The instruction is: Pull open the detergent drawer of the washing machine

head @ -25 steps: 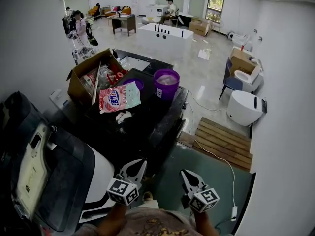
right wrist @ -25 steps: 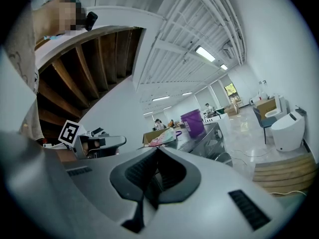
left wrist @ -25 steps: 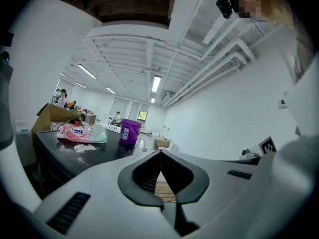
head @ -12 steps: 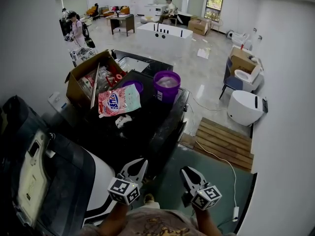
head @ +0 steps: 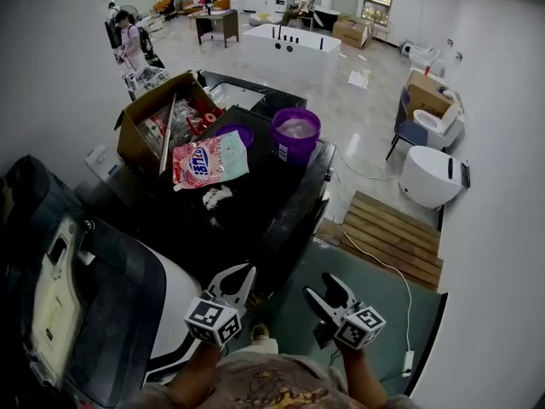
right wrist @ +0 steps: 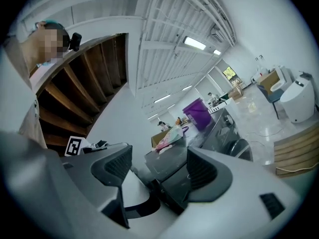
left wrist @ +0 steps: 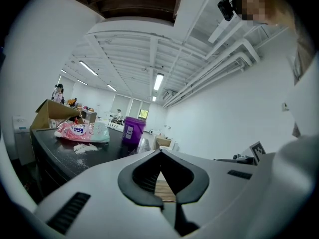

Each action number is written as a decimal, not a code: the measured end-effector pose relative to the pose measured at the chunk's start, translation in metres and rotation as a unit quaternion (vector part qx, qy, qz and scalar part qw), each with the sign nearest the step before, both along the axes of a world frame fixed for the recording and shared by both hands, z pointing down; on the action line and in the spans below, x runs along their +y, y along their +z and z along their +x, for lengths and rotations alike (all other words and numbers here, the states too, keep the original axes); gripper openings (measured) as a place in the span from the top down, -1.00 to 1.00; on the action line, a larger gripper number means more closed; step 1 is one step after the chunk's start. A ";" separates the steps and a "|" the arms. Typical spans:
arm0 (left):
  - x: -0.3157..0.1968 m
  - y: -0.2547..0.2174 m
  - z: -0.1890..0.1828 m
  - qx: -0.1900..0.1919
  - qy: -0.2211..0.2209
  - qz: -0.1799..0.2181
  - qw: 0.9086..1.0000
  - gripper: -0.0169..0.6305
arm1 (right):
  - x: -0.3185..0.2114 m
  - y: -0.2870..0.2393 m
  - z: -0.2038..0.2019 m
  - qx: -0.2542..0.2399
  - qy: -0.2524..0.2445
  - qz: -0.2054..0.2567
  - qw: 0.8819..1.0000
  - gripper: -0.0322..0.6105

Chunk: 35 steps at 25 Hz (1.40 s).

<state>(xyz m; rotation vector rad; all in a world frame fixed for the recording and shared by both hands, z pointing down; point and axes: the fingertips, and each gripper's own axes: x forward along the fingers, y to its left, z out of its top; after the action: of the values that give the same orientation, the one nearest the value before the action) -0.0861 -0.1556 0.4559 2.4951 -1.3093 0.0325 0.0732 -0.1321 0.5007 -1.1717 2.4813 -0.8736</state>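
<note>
right gripper is opening its jaws, nothing between them. left gripper is sitting closed, empty. washing machine is lying just above both in frame, its front nearer the right gripper.

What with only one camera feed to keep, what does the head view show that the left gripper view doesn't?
Only the head view: the white toilet and the cable on the floor. Only the left gripper view: the ceiling lights. Both: the left gripper, shut, plus the purple bucket, detergent bag and cardboard box on the dark machine top.
</note>
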 end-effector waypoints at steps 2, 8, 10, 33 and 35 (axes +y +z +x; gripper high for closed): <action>-0.001 0.003 -0.001 -0.002 -0.001 -0.002 1.000 0.88 | -0.004 0.007 -0.007 -0.011 -0.020 -0.012 1.000 -0.30; -0.005 0.010 -0.003 -0.006 -0.004 -0.014 1.000 0.88 | -0.024 0.036 -0.016 -0.104 -0.048 -0.067 0.991 -0.49; -0.007 0.013 -0.003 -0.008 -0.003 -0.018 1.000 0.88 | -0.033 0.051 -0.017 -0.114 -0.054 -0.074 0.989 -0.49; -0.025 0.043 -0.030 -0.030 -0.023 -0.055 0.998 0.88 | -0.115 0.140 -0.058 -0.228 -0.093 -0.126 0.961 -0.50; -0.024 0.047 -0.033 -0.034 -0.023 -0.059 0.997 0.88 | -0.117 0.147 -0.061 -0.239 -0.088 -0.133 0.958 -0.50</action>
<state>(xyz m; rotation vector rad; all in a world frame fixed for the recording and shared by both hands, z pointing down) -0.1186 -0.1797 0.5031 2.3839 -1.3496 0.1812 0.0124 -0.2496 0.6479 -0.6988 2.1319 -1.3877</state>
